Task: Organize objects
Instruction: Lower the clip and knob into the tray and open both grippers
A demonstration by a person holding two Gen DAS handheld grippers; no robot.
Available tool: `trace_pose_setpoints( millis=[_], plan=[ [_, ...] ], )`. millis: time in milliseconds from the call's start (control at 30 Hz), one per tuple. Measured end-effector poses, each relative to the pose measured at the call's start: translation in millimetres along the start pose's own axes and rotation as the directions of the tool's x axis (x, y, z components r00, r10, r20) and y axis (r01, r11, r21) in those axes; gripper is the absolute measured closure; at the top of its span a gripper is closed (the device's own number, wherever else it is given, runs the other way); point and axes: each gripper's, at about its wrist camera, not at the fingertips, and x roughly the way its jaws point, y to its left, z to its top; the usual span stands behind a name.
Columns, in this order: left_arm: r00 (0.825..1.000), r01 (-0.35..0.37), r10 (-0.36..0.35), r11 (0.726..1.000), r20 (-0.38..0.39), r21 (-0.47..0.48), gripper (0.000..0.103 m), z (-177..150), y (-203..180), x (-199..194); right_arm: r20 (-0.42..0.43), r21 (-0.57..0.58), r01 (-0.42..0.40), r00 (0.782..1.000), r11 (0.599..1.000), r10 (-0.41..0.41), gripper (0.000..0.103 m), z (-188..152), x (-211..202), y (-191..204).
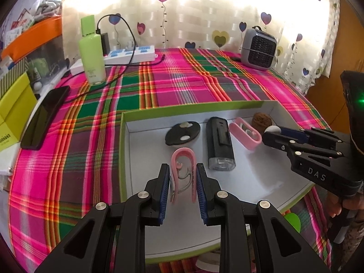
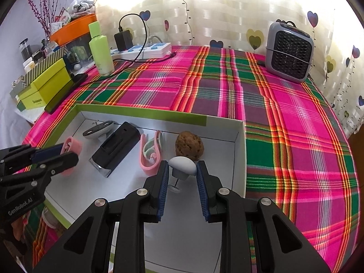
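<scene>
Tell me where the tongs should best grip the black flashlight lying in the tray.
Probably across the middle of the black flashlight, closing on its two long flat sides from above. It lies flat with its lens toward the tray's near edge, and there are gaps toward the pink clip and black disc.

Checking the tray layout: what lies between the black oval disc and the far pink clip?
The black flashlight-like device lies between black disc and pink clip, in the left wrist view.

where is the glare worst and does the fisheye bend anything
Left wrist view: the backlit curtain blows out to white, and the box rim bows. Right wrist view: the same curtain washes out above the heater; the tablecloth stripes curve toward the edge.
</scene>
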Motion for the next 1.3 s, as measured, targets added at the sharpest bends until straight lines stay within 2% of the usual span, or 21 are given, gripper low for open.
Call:
trace_pose_setpoints(
  millis=[567, 1100, 1167, 1233, 1300],
  plan=[
    [0.999, -0.032, 0.032, 0.999, -0.017, 0.013, 0.081, 4, -2, 13, 0.008, -0.005, -0.001, 1.0, 1.0, 0.001, 0.077, 1, 0, 1],
    [1.0, -0.026, 0.026, 1.0, -0.016, 0.013, 0.068, 2, -5, 12, 0.004, -0.002, 0.003, 1.0, 1.0, -0.003, 0.077, -2, -2, 5],
    [1.0, -0.026, 0.026, 1.0, -0.015, 0.01, 0.067, 1, -5, 10, 0.006, -0.001, 0.003, 1.0, 1.0, -0.003, 0.075, -3, -3, 5],
    [1.0, -0.026, 0.026, 1.0, -0.012, 0.002, 0.065, 0, -5, 8, 0.01, 0.0, -0.001, 1.0, 1.0, 0.001, 0.067, -4, -5, 7],
    [1.0, -0.023, 0.023, 1.0, -0.006, -0.001, 0.063, -1, -5, 5, 0.016, 0.002, -0.004, 1.0, 1.0, 0.004, 0.064, -5, -8, 8]
  ],
)
